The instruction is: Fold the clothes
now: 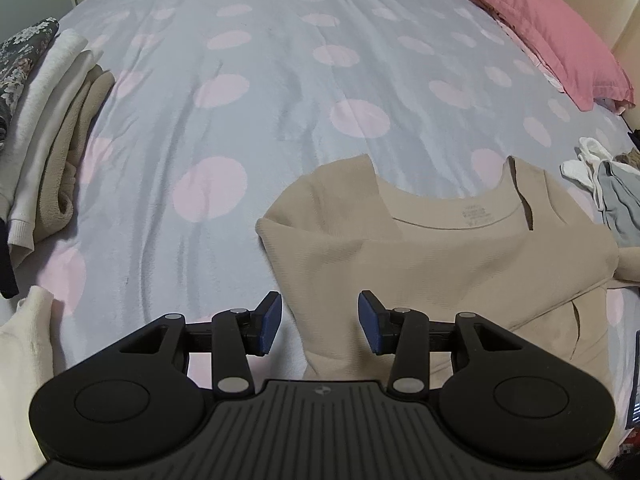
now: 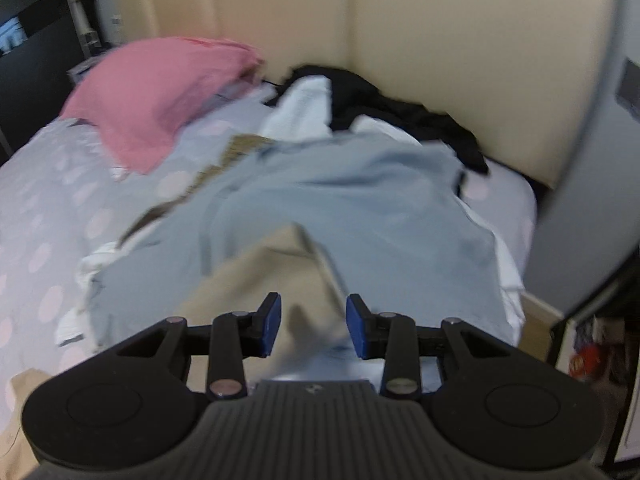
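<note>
Black arms of the left claw (image 1: 320,322) fill the bottom of the left wrist view, and its two blue pads (image 1: 271,322) stand apart with nothing pinched between them. Right under that gap and off to the right lies the tan top (image 1: 440,256), spread out on the bed (image 1: 240,120) with its neck hole facing away from the claw. One sleeve edge of the top is folded over on the left side. The lower part of the top is hidden behind the claw's body.

Far to the left sits a stack of folded clothes (image 1: 52,120) (white and tan ones, with a flowery one at the edge). A cream cloth (image 1: 24,360) is cut off at the bottom left corner. A pink pillow (image 1: 552,36) lies at the far right of the bed.

From the right wrist view, the right claw (image 2: 313,324) is also spread open and holds nothing. Tan cloth lies below its pads, but this view is blurry, so it is hard to tell if the pads touch it. Past the claw is a pile of unfolded clothes (image 2: 340,200), with a light blue one on top and a black garment (image 2: 400,116) and a white garment (image 2: 304,112) behind. The pile's edges smear together.
</note>
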A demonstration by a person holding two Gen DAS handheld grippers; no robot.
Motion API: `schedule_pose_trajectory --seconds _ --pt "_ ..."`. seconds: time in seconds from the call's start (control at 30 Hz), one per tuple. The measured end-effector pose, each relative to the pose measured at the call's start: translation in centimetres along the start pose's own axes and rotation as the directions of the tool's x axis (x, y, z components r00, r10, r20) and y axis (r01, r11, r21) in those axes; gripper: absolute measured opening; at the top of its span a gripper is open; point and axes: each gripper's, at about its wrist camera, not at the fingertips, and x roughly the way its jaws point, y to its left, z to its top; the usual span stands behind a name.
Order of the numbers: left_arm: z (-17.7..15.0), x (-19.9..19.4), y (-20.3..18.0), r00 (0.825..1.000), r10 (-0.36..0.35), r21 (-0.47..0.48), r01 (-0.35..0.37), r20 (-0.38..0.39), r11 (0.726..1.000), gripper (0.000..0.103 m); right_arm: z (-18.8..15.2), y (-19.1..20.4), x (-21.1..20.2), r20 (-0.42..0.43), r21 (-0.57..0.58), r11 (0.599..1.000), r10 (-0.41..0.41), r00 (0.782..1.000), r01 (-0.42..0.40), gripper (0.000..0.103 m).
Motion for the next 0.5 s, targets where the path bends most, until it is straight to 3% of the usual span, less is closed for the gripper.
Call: schedule_pose_trajectory --seconds 0.1,0.17,0.2,0.23,0.37,0.5 --pt "-0.1 -0.1 -0.1 1.0 0.005 0.002 -0.005 0.001 1.0 0.041 -0.3 -1.4 1.0 -0.037 0.055 0.998 -0.003 0.999 0.005 0.039" --pt "-0.1 -0.1 -0.2 1.0 0.008 0.006 -0.008 0.0 1.0 0.041 -0.6 -1.8 1.4 -0.06 0.095 0.995 0.022 0.998 -0.017 0.029" --pt "-0.1 -0.2 -0.3 1.0 0.01 0.008 -0.01 0.0 1.0 0.041 -0.6 -1.9 1.4 -0.066 0.108 0.994 0.037 0.997 -0.03 0.014" --pt "-0.2 -0.1 -0.4 1.0 0.01 0.012 -0.01 -0.001 1.0 0.041 -0.7 -1.8 1.2 -0.064 0.108 0.993 0.044 0.997 -0.037 0.012" --pt "-0.4 0.0 -0.8 1.0 0.011 0.028 -0.011 -0.005 1.0 0.041 -0.6 0.2 -1.1 0.002 0.028 0.998 0.051 0.999 -0.051 0.009" --pt "-0.6 0.0 -1.2 1.0 0.011 0.036 -0.011 -0.005 0.999 0.041 -0.5 2.6 -3.8 0.071 -0.055 0.992 0.122 0.99 -0.118 0.008"
